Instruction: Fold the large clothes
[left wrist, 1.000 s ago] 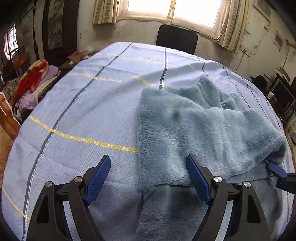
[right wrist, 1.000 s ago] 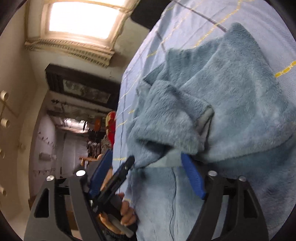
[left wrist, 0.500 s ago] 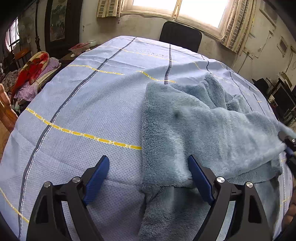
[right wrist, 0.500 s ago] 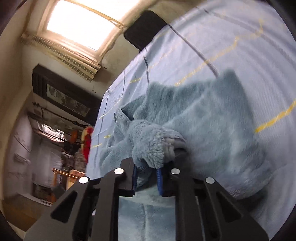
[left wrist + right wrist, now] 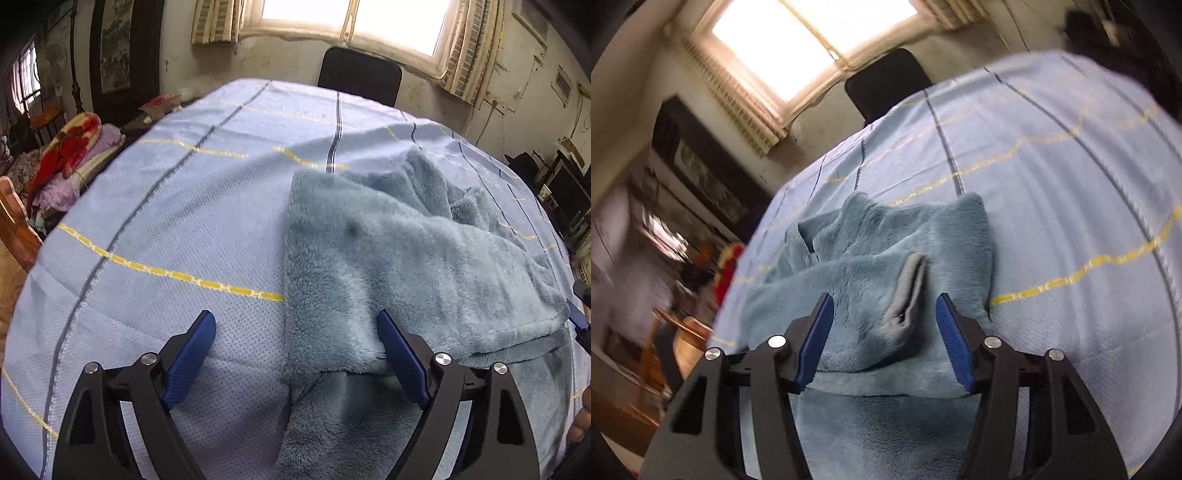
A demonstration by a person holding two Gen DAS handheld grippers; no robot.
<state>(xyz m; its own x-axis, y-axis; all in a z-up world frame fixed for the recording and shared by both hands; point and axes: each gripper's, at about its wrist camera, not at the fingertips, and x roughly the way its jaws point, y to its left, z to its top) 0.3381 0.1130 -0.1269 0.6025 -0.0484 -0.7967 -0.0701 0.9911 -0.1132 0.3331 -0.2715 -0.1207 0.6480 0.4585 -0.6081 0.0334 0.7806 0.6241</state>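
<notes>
A fluffy blue-grey fleece garment lies partly folded on the light blue striped cover. My left gripper hangs open above the garment's near left edge; its right finger is over the fleece and its left finger over bare cover. In the right wrist view the garment lies bunched, with a sleeve cuff showing its grey lining. The cuff sits between the jaws of my right gripper, which are opening, and the pads do not press it. The right gripper's tip shows at the left view's right edge.
A black chair stands at the far edge under a bright window. A pile of red and purple bedding and a wooden chair are to the left. Dark equipment crowds the right wall. A person's hand shows at lower right.
The right gripper shut on the sleeve cuff, carried it across the garment while rolling upright, then let it go. The left gripper stayed where it was, open.
</notes>
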